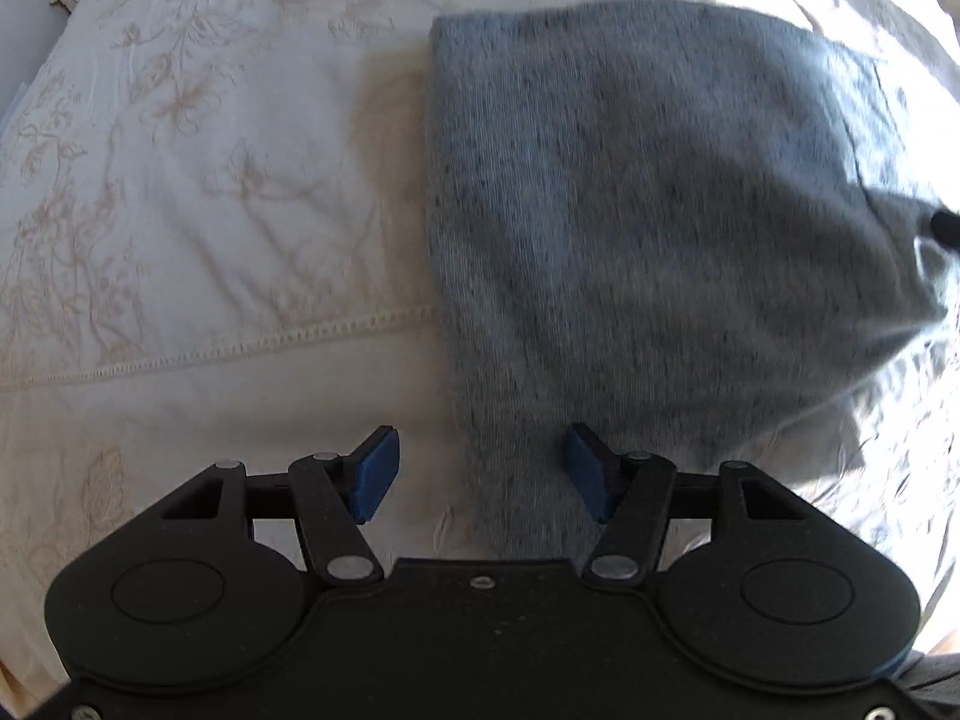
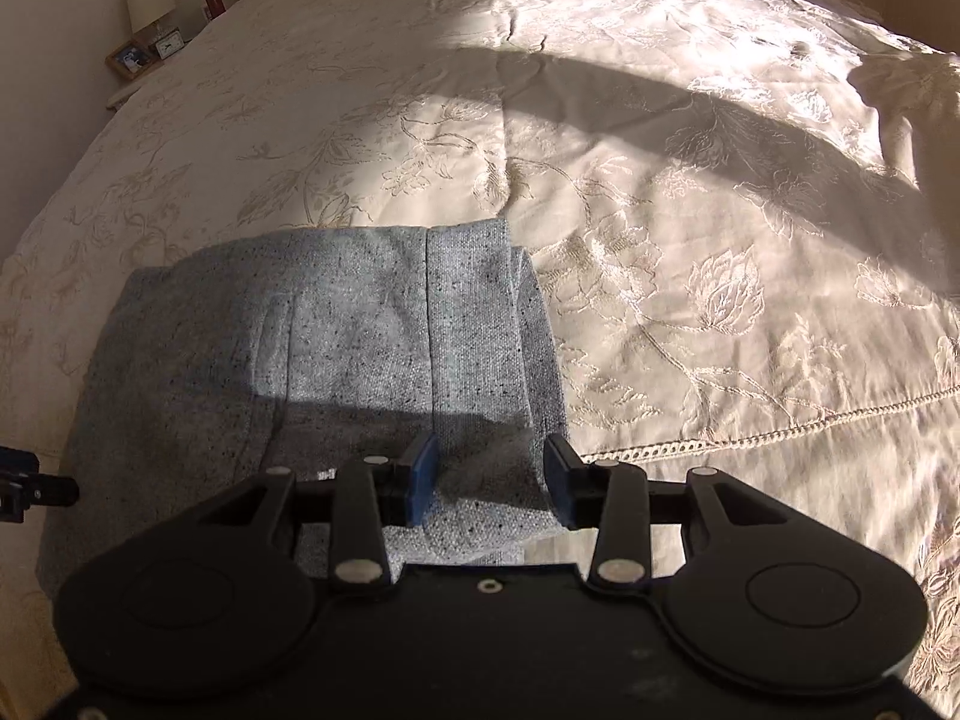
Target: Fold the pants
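Blue pads tip both black two-finger grippers. Nearest, the left gripper (image 1: 483, 474) hangs with its jaws wide apart and empty, straddling the left edge of the folded grey knit pants (image 1: 630, 210) without touching them. The right gripper (image 2: 492, 480) has its jaws apart too; a lower corner of the grey cloth lies between them, but the pads do not seem to press on it. Beyond the 2 grippers, the pants lie as a thick rectangular bundle on the cream embroidered bedspread (image 2: 690, 228), near its lace-trimmed seam (image 2: 780, 426) and well short of the far edge of the bed. Farther off, a bedside shelf (image 2: 144, 54) holds a lamp, a clock and a framed picture.

Judging from this, the fold looks nearly complete. The risk is a pad snagging the loose knit, dragging the top layer and skewing the stacked edges.
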Demonstrator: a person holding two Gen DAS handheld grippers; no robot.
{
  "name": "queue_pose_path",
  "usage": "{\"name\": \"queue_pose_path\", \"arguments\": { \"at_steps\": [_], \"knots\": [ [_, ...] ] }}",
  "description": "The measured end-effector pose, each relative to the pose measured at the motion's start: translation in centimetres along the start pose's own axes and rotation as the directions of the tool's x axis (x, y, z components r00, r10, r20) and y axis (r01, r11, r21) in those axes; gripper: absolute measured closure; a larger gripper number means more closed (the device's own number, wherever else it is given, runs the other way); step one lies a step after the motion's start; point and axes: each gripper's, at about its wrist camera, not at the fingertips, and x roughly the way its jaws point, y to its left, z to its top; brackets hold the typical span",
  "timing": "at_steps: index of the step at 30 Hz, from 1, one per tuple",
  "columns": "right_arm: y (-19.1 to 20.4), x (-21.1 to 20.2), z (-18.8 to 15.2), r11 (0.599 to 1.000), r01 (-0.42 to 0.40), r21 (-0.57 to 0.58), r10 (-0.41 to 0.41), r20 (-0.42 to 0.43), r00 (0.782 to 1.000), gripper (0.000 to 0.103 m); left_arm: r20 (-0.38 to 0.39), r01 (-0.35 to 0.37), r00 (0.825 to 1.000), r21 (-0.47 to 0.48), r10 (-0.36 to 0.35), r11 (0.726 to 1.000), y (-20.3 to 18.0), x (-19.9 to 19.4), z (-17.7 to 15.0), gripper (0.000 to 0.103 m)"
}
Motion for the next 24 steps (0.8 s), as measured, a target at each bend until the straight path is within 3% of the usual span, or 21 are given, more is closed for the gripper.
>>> {"name": "queue_pose_path", "arguments": {
  "at_steps": [5, 10, 13, 18, 24],
  "knots": [
    [0.0, -0.5, -0.7, 1.000, -0.009, 0.017, 0.009, 0.007, 1.000, 0.061, 0.013, 0.036, 0.999, -0.084, -0.035, 0.996, 1.0, -0.7, -1.0, 0.038],
    [-0.8, -1.8, -0.3, 0.998, -0.050, 0.032, 0.049, 0.039, 0.998, 0.061, 0.131, 0.033, 0.991, -0.095, -0.021, 0.995, 1.7, -3.5, 0.2, 0.040],
    [-1.8, -2.2, 0.0, 0.997, -0.058, 0.045, 0.055, 0.068, 0.996, 0.061, 0.158, 0.058, 0.987, -0.119, -0.039, 0.991, 2.1, -3.7, 1.7, 0.040],
    [-4.2, -0.6, 1.2, 0.989, -0.072, 0.128, 0.070, 0.022, 0.997, 0.059, 0.135, 0.109, 0.987, -0.135, -0.090, 0.985, 1.8, -1.8, 3.4, 0.040],
    [-6.3, 3.0, 2.0, 0.944, -0.154, 0.291, 0.185, -0.082, 0.979, 0.057, 0.095, 0.097, 0.992, -0.094, -0.088, 0.991, 0.3, 0.8, 4.7, 0.038]
  ]
}}
